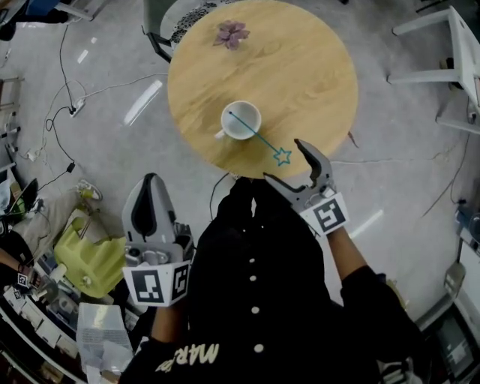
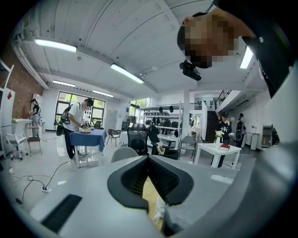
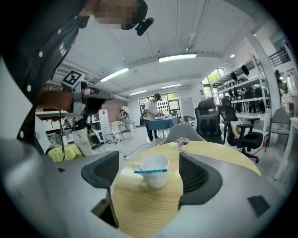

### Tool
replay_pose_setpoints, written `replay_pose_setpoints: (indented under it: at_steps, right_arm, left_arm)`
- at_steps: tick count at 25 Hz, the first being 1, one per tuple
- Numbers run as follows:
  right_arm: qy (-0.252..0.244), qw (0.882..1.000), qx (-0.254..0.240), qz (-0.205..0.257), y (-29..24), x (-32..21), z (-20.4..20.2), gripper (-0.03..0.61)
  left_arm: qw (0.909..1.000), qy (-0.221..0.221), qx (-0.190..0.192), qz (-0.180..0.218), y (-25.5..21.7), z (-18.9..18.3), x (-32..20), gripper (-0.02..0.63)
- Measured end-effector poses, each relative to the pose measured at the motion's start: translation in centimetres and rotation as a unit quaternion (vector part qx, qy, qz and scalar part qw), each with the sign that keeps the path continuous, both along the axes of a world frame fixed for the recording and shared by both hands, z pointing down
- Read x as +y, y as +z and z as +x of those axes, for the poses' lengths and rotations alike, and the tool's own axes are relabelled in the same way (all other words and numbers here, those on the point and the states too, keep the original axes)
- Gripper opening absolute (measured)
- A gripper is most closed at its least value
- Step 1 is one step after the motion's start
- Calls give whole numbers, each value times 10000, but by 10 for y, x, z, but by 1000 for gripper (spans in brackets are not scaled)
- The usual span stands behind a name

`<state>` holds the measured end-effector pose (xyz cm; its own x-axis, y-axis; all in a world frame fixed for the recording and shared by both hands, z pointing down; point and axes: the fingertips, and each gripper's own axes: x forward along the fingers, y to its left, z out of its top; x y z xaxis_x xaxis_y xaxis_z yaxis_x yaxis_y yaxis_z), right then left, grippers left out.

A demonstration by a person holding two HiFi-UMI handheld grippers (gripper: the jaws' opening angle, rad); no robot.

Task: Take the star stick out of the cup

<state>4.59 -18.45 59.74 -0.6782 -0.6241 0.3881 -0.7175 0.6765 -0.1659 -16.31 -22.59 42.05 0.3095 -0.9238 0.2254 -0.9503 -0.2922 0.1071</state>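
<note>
A white cup stands near the front of the round wooden table. A thin teal star stick leans out of it, its star pointing at me. My right gripper is open at the table's near edge. In the head view the star lies between its jaws, and I see no contact. In the right gripper view the cup and stick sit between the open right gripper. My left gripper is shut and empty, held off the table to the left; its jaws also meet in its own view.
A purple flower lies at the table's far side, with a grey chair behind it. A yellow-green object and cables are on the floor at the left. White tables stand at the right.
</note>
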Motion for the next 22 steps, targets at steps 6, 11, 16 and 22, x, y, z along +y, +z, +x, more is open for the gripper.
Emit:
replay_pose_setpoints:
  at_steps: [6, 11, 16, 22]
  right_arm:
    - [-48, 9998, 175, 119, 45, 4, -3, 382]
    - [84, 9994, 251, 221, 73, -5, -6, 330]
    - [136, 9990, 235, 355, 84, -11, -9, 280]
    - [213, 9956, 164, 893, 76, -26, -14, 184]
  left_arm:
    - [9998, 70, -48, -175, 20, 7, 7, -5]
    - [9992, 45, -99, -391, 39, 7, 15, -5]
    - [9986, 15, -119, -525, 49, 8, 21, -5]
    - [9981, -25, -155, -595, 54, 6, 27, -5]
